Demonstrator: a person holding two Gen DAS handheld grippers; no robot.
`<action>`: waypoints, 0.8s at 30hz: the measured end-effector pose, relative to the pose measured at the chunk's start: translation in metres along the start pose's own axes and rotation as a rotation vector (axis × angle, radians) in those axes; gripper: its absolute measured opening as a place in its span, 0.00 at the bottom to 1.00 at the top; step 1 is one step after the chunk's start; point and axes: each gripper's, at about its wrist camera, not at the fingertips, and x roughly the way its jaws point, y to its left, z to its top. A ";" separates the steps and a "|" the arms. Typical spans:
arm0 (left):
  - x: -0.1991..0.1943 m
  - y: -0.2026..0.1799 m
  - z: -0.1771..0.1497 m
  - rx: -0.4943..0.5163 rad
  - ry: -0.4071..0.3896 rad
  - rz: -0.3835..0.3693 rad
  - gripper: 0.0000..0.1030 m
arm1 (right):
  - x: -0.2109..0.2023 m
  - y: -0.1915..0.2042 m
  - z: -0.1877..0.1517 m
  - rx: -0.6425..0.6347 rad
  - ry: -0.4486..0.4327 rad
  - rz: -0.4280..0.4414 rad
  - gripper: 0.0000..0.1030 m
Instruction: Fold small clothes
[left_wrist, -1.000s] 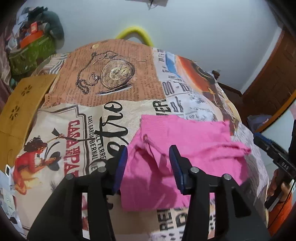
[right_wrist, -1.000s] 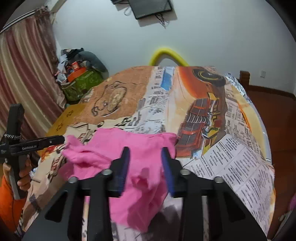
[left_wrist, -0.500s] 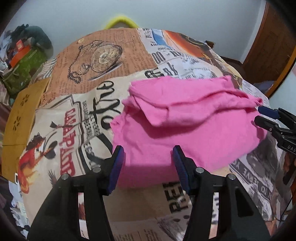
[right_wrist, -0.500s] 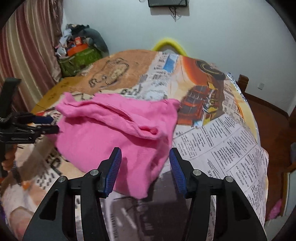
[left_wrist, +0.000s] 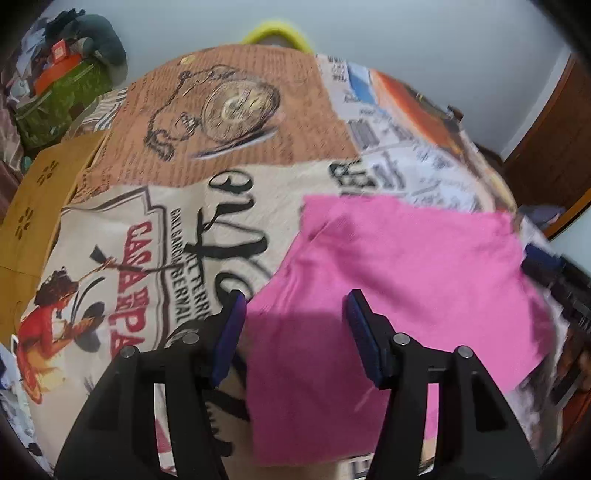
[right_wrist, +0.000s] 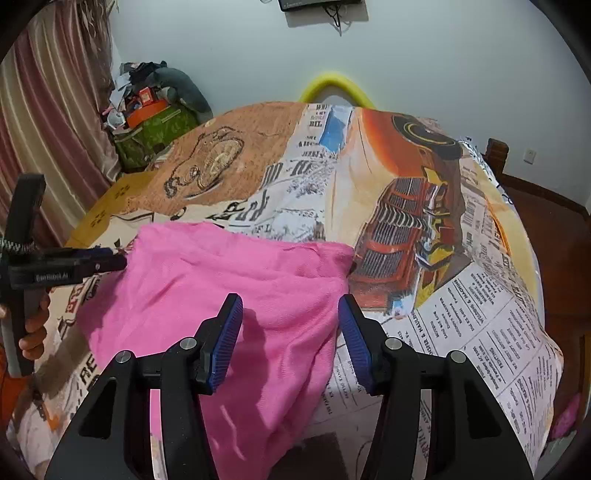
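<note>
A pink garment (left_wrist: 399, 280) lies spread on the printed bedcover (left_wrist: 236, 155); it also shows in the right wrist view (right_wrist: 236, 288). My left gripper (left_wrist: 295, 336) is open and empty, hovering over the garment's near left edge. My right gripper (right_wrist: 290, 339) is open and empty above the garment's near right corner. In the right wrist view the left gripper (right_wrist: 110, 258) sits at the garment's far left corner. In the left wrist view the right gripper (left_wrist: 543, 262) sits blurred at the garment's right edge.
The bedcover (right_wrist: 424, 206) carries newspaper, pocket watch and truck prints. A yellow padded hoop (right_wrist: 336, 83) stands behind the bed. A green bag with clutter (right_wrist: 155, 122) and a curtain (right_wrist: 48, 122) are at the left. A wooden door (left_wrist: 554, 140) is right.
Both grippers have opened and let the garment go. The crumpled folded-over layer is gone; the garment now lies flatter on the bed. Both grippers have drawn back toward its near edge.
</note>
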 end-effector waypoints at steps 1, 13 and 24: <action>0.000 0.002 -0.003 0.002 -0.004 -0.001 0.57 | 0.002 -0.001 -0.001 0.003 0.003 -0.003 0.48; 0.002 -0.007 -0.011 0.053 0.006 -0.044 0.16 | 0.005 -0.003 -0.004 0.011 -0.009 -0.022 0.08; -0.002 0.000 -0.015 0.015 -0.059 0.025 0.06 | -0.006 -0.002 0.037 -0.049 -0.114 -0.059 0.04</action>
